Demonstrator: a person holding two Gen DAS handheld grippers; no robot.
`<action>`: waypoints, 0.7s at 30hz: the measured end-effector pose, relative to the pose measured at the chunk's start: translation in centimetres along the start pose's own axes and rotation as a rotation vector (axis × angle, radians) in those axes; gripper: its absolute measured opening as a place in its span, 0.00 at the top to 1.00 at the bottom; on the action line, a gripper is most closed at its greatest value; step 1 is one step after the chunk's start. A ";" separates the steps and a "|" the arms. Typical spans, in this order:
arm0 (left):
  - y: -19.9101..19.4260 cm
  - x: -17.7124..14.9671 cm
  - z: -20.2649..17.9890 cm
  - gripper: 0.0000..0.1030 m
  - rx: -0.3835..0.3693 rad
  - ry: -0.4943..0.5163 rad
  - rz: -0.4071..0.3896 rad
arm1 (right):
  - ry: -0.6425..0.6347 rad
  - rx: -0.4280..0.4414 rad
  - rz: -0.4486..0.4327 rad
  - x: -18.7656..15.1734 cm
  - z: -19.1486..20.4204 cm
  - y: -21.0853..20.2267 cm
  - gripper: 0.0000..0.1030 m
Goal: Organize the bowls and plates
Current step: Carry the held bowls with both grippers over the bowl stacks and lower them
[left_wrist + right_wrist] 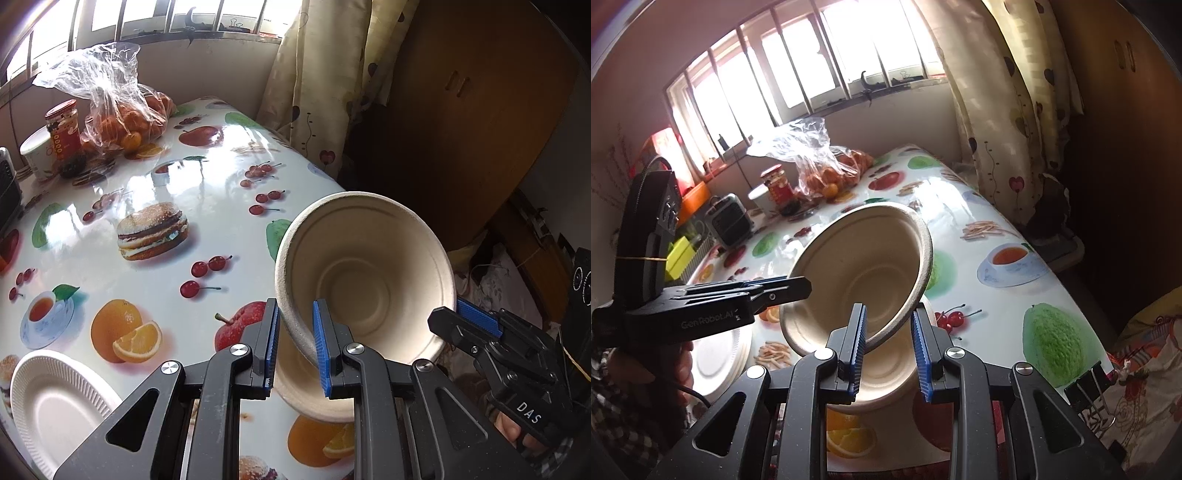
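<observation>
A beige paper bowl (369, 280) is held tilted above the table's near edge, its rim between both grippers. My left gripper (293, 347) has its blue pads on either side of the rim at the bowl's near left side. My right gripper (888, 347) straddles the opposite rim of the same bowl (860, 273); in the left wrist view it shows as a black tool (491, 339) at the bowl's right. A second beige bowl (886, 373) stands upright below. White paper plates (55, 406) are stacked on the table at the left, also seen in the right wrist view (720, 354).
The table (207, 192) has a glossy fruit-print cloth. At its far end stand a bag of oranges (125, 118), a red-lidded jar (64, 129) and a paper cup (37, 155). A small grey appliance (729, 221) sits at the left. Curtains (314, 74) hang beyond.
</observation>
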State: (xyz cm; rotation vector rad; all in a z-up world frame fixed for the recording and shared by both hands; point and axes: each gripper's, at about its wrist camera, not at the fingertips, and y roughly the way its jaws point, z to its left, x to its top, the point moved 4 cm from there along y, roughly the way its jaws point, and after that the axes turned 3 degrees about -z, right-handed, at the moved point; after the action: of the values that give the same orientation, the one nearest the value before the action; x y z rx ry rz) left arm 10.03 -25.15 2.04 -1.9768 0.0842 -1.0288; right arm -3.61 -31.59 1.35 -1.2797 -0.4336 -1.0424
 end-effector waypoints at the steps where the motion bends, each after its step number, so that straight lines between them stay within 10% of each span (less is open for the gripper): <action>1: -0.1 -0.1 0.0 0.81 -0.002 -0.003 0.000 | 0.002 0.001 0.001 -0.2 0.1 -0.1 0.77; 21: -0.4 -2.4 0.1 0.81 0.010 -0.005 0.023 | 0.016 0.003 0.013 -2.4 0.8 -0.7 0.77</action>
State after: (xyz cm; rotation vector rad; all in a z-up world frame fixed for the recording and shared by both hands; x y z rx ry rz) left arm 8.40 -23.85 0.74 -1.9654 0.0991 -1.0072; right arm -5.12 -29.86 0.15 -1.2695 -0.4141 -1.0394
